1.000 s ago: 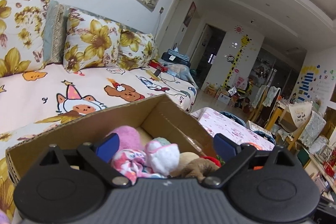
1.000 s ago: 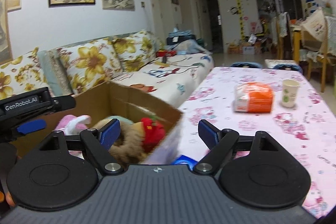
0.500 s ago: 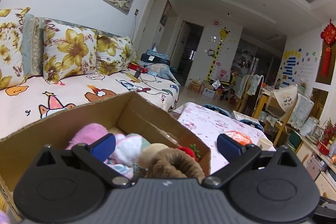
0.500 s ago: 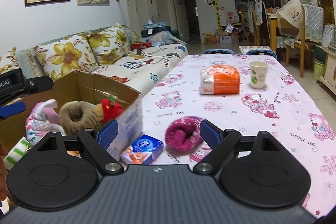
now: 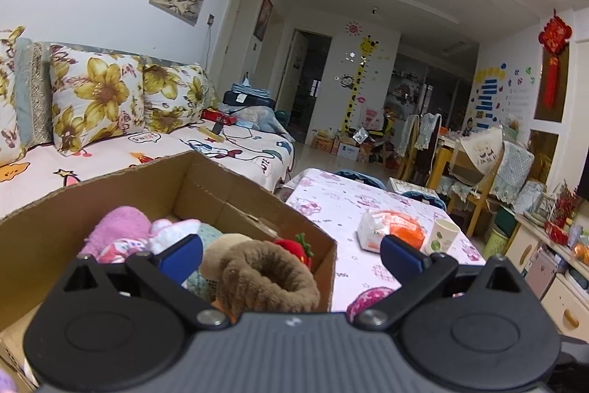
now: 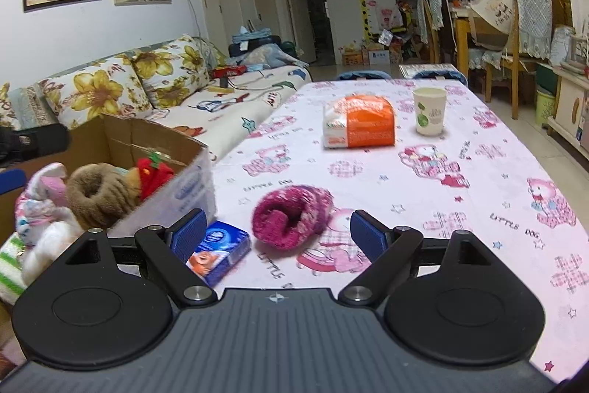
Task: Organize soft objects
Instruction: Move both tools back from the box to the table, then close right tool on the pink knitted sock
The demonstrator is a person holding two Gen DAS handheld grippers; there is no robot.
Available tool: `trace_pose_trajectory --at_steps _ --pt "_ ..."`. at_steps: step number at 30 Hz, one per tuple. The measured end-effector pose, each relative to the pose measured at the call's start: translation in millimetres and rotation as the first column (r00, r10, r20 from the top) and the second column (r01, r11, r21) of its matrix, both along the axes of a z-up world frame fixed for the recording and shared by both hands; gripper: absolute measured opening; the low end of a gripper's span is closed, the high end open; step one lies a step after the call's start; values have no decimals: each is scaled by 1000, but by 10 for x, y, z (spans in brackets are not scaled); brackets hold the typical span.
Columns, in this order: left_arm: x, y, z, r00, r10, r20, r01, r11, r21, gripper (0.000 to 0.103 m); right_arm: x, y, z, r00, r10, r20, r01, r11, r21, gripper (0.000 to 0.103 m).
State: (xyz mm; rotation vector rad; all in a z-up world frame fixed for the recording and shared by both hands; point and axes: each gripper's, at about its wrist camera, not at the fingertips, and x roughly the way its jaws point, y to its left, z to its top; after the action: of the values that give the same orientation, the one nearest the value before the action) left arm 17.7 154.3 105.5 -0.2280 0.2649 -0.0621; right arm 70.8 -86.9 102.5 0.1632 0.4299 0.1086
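A cardboard box [image 5: 110, 186] [image 6: 154, 139] stands at the table's left edge, holding several soft things: a brown furry slipper [image 5: 268, 277] [image 6: 97, 194], a red plush [image 5: 292, 245] [image 6: 152, 174], pink and white cloth items [image 5: 121, 227] [image 6: 40, 209]. My left gripper [image 5: 291, 255] hangs open over the box's near side with nothing gripped. A magenta fuzzy slipper [image 6: 292, 216] [image 5: 368, 297] lies on the pink tablecloth. My right gripper [image 6: 276, 234] stands open just in front of it, not touching it.
A blue tissue pack [image 6: 219, 251] lies beside the box. Farther back on the table [image 6: 478, 172] sit an orange-and-white packet [image 6: 359, 126] [image 5: 392, 231] and a paper cup [image 6: 429, 111] [image 5: 443, 236]. A floral sofa [image 5: 110, 142] runs along the left; chairs and cabinets stand at right.
Both views have swung right, from the box toward the table. The magenta slipper has come into sight in front of my right gripper, which has dropped a little. Both grippers stay open.
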Motion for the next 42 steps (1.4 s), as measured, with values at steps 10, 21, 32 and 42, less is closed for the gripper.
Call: trace_pose_trajectory --at_steps 10,21,32,42 --pt "-85 -49 -8 1000 -24 9 24 999 39 102 459 -56 -261 999 19 -48 -18 999 32 103" --pt "-123 -108 -42 999 -36 -10 37 997 62 102 1074 144 -480 995 27 -97 -24 999 25 103" --pt "-142 -199 -65 998 -53 -17 54 995 87 102 1181 200 -555 994 38 -106 -38 999 4 77" --pt "-275 -473 -86 996 -91 6 89 986 142 102 714 -160 -529 994 -23 -103 19 999 -41 69"
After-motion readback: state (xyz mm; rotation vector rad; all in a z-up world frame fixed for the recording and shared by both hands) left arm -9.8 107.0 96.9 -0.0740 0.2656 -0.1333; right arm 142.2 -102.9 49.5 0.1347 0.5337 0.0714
